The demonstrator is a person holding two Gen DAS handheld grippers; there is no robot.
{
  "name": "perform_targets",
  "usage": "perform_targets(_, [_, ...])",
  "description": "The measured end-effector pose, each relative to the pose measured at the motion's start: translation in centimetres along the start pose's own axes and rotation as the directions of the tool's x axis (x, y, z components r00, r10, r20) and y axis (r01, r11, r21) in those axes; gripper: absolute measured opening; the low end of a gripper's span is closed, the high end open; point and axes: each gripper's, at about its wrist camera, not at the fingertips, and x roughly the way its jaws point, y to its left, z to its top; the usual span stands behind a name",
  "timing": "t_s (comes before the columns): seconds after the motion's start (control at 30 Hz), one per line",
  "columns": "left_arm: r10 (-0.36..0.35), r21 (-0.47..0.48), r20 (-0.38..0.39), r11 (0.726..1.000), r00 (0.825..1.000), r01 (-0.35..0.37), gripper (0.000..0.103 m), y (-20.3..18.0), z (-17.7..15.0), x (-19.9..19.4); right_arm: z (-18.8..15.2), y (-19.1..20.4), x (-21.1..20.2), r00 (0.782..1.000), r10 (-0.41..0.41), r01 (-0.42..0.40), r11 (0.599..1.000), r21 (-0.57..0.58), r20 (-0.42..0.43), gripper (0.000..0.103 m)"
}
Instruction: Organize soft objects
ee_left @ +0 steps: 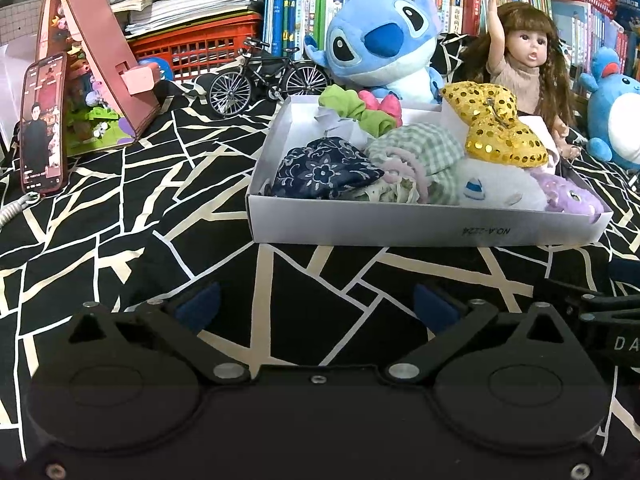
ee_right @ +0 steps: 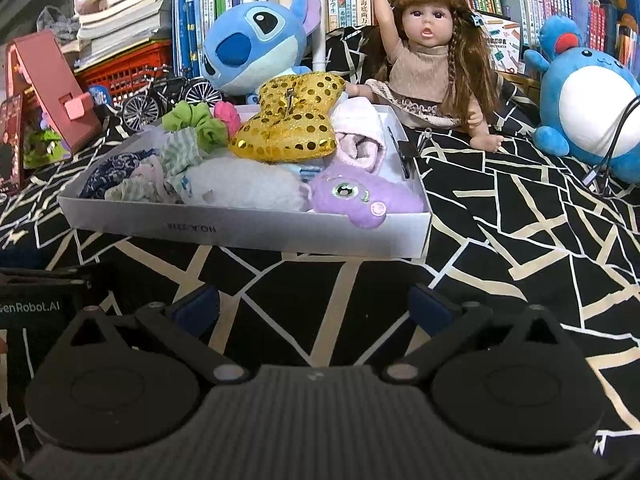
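Behind gold bow, doll's legs hidden

gold sequinned bow (shiny), white box, black-and-cream cloth.

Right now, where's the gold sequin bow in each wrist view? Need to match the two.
Left wrist: the gold sequin bow sits right of centre, upper half, on top of the pile at the far right of the white box.
Right wrist: the bow sits left of centre, upper half, mid-box on top of the pile.
Shared landmark: the doll sitting just behind the bow.
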Motion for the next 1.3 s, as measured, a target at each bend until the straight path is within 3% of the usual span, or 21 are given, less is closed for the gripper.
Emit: perform_targets(1.3, [0.000,0.001,0.000,1.000,1.000,0.000,0.103,-0.03,0.03,0.13,0.00,0.34,0.19,1.000,-0.018,0.018,1.000,-0.024,-0.008,0.103])
